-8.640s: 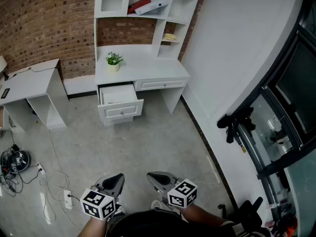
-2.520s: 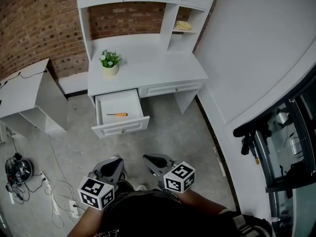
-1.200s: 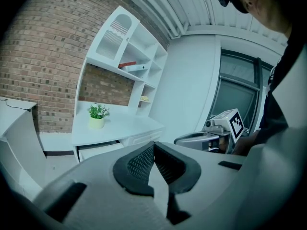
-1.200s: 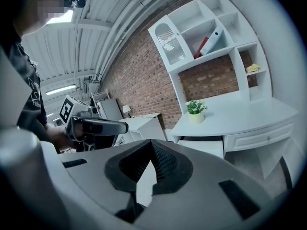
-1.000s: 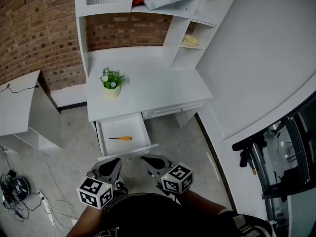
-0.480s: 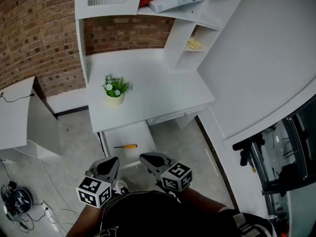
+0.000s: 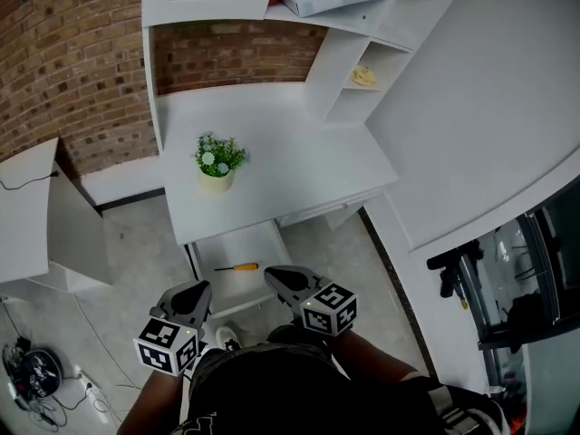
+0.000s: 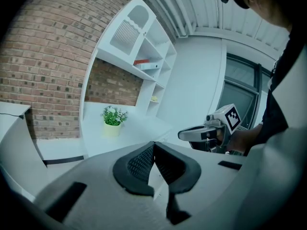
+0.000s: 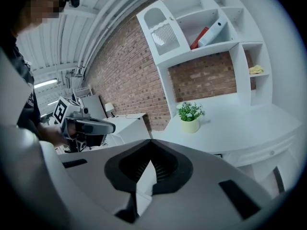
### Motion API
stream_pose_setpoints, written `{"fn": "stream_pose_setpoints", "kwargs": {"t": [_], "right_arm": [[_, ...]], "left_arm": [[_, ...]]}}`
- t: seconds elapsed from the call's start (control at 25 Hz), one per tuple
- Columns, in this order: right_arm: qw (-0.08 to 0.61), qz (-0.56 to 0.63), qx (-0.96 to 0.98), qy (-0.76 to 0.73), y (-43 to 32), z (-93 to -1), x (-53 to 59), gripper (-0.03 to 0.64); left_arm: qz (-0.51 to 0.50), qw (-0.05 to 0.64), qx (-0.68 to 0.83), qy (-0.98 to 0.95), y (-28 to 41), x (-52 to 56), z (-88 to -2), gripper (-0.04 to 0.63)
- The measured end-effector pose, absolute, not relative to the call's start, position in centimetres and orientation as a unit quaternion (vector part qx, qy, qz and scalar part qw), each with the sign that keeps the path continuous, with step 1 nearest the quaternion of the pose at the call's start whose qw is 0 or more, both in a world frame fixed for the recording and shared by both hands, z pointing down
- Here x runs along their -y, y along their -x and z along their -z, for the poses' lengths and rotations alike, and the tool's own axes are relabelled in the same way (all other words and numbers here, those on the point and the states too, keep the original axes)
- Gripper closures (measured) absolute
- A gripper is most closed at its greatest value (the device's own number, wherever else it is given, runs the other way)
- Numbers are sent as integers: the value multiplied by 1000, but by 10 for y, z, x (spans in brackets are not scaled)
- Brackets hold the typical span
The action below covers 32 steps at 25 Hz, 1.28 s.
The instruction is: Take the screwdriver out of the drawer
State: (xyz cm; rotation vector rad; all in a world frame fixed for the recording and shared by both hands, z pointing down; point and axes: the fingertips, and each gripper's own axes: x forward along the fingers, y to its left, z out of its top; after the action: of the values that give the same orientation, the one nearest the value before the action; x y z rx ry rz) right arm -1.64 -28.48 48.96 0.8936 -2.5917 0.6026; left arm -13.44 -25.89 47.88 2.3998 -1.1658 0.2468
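Head view alone is showing the orange-handled screwdriver (image 7: 237, 267): it is lying crosswise on the bottom of the open white drawer (image 7: 249, 245) under the white table (image 7: 290, 166), just beyond the tips of both tools. Neither gripper view is catching the drawer's inside. Each is looking over the tabletop at the small green plant in a pale yellow pot (image 8: 112, 118) and at the other tool. The left hand-held gripper (image 7: 188, 294) and the right hand-held gripper (image 7: 281, 277) are hovering side by side, close to the person's body. Both are pointing forward toward the drawer, with the right one slightly ahead. In their own views, both are showing black ribbed pads (image 8: 141, 163) pressed together at the tips, with nothing between them.
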Motion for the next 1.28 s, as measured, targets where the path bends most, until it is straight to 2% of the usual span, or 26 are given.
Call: {"fn": "stream_pose_setpoints", "kwargs": {"t": [0.84,1.28], "right_arm": [[256,-179,910,-271,34,-543,338,611],[366,-182,890,-202,39,-645,363,611]], "left_arm": [[-96,280,478,-827,164,278,-533,577],[-124,299,496,-806,164,281,-563,577]]}}
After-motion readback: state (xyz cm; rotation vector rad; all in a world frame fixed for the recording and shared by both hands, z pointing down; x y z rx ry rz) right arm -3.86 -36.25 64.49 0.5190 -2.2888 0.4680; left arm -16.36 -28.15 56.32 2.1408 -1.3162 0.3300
